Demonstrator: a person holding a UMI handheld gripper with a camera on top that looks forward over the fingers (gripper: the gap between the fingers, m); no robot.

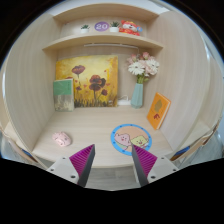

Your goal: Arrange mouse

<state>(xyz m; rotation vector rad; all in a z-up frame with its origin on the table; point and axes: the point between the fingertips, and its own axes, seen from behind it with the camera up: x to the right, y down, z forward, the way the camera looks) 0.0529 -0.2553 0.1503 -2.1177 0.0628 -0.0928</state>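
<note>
A: Gripper view is showing the gripper [113,160] hanging back from the front edge of a pale wooden desk [95,130], fingers spread wide, purple pads [84,158] facing each other, nothing sitting between them.

B: Mouse?

A: Small pinkish mouse [62,139], lying on the desk well left of the round mouse pad [128,137]. The two are lying apart, not touching.

B: And the pad relative to the gripper?

A: The pad is sitting just beyond the fingertips, slightly toward the right finger. So the mouse is lying ahead and off to the left, past the left finger, nearer that one.

B: Long axis of the mouse?

A: Can't tell, too small. It's reading as a rounded blob.

B: What else, going by the pad?

A: Behind the pad, a blue vase with white and pink flowers [140,80]. Behind-left of the pad, a yellow flower painting [87,82] leaning on the back wall, with a smaller green picture [63,94] at its left. Right of the pad, an orange card [158,111] leaning. Above all that, a shelf [100,38] holding small items I'm not resolving.

B: Judgement on the next move?

A: Probably swinging left and forward to straddle the mouse, then carrying it right onto the pad. Nothing gripped yet, so the task is looking barely started.
</note>
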